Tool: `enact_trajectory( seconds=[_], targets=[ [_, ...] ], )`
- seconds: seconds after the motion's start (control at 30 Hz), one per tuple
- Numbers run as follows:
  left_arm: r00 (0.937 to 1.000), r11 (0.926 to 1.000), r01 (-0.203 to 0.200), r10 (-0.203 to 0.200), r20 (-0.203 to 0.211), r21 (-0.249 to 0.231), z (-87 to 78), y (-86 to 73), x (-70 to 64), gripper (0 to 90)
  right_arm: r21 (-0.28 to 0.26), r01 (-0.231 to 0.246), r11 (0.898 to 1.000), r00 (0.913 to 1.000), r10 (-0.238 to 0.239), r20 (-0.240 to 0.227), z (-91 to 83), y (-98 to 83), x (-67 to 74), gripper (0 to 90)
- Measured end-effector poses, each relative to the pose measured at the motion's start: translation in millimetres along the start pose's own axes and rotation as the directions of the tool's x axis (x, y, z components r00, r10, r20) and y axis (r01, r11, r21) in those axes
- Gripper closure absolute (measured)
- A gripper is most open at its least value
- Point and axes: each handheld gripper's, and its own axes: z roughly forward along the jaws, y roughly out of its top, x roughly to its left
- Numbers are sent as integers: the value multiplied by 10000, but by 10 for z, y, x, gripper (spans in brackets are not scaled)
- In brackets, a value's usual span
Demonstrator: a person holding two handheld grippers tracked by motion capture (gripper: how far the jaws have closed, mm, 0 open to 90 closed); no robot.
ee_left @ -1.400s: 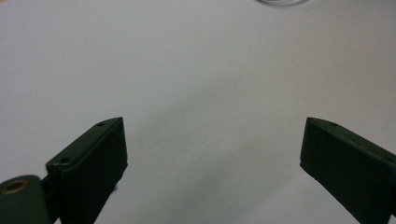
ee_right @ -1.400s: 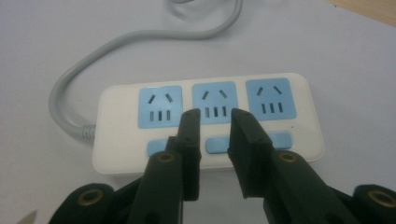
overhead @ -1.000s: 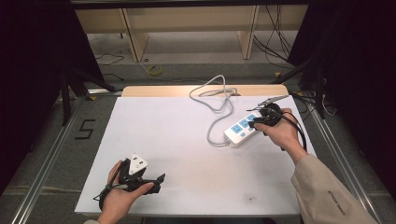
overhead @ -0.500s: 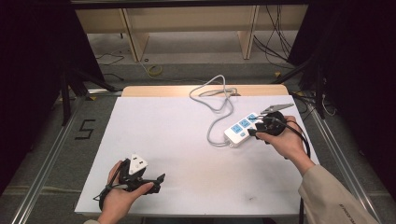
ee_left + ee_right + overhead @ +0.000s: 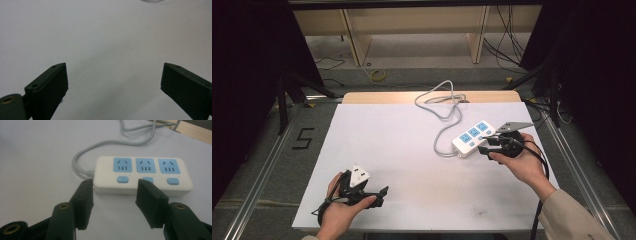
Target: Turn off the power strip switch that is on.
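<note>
Right claw point(image 5: 113, 202): jaws parted, nothing between them, tips just short of the strip's long side.
Left claw point(image 5: 113, 87): jaws wide apart, nothing held, over bare table point(image 5: 387, 135).
Strip point(image 5: 142, 173): one, white; three blue sockets, three blue buttons.
Cord point(image 5: 444, 107): one, grey, looping to the table's far edge.

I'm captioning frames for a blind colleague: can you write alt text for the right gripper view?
Open black right tongs point at a white power strip with three blue sockets, each with a blue switch, lying on a white table. Its grey cord loops away behind.
</note>
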Motion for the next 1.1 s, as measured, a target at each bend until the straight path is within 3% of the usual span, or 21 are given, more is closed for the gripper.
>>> enact_trajectory(
  seconds=[0.2, 0.6, 0.8, 1.1],
  targets=[
    [10000, 10000, 64, -64, -2, -2, -8, -12, 10, 69, -232, 57, 9997, 9997, -63, -248, -43, -177, 122, 429],
    [10000, 10000, 5, -5, 22, 38, -17, -14, 6, 69, -1251, 58, 9921, 9971, -153, -747, -275, -632, 323, 376],
    [10000, 10000, 24, -24, 5, 22, -23, -15, 11, 69, -1474, 29, 9891, 9969, -146, -779, -339, -755, 365, 366],
    [10000, 10000, -46, 46, 54, 6, -18, -13, 9, 69, -1769, -65, 9842, 9974, -63, -712, -362, -786, 357, 353]
  ],
)
